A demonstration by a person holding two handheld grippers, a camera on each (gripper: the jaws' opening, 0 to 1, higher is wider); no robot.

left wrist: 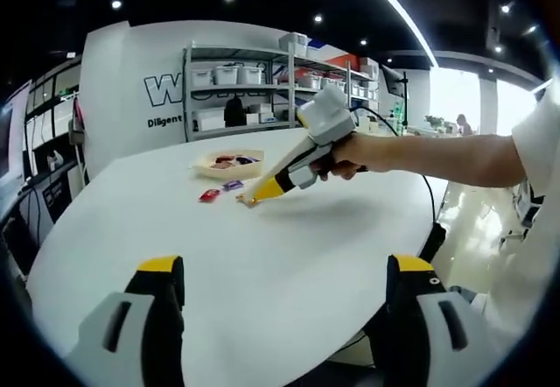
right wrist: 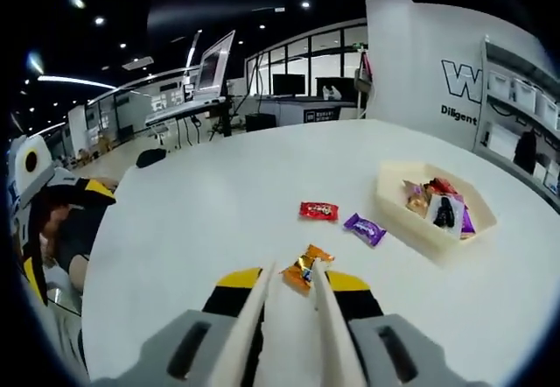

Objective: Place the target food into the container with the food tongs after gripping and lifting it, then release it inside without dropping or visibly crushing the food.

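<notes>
So the right claw (right wrist: 293, 292) carries cream-coloured food tongs (right wrist: 289, 317), and their tips sit on either side of the orange-wrapped candy (right wrist: 306, 267) on the white surface (right wrist: 192, 221), not squeezed onto it yet as far as I can tell. The red candy (right wrist: 318, 211) and purple candy (right wrist: 364, 228) lie just beyond it, and the cream container (right wrist: 435, 209), already holding a few sweets, is farther off to the right. The left claw (left wrist: 284, 295) hangs released near the surface edge. I'd close gently on the wrapper's middle, lift straight up, then swing right and let go low inside the container
</notes>
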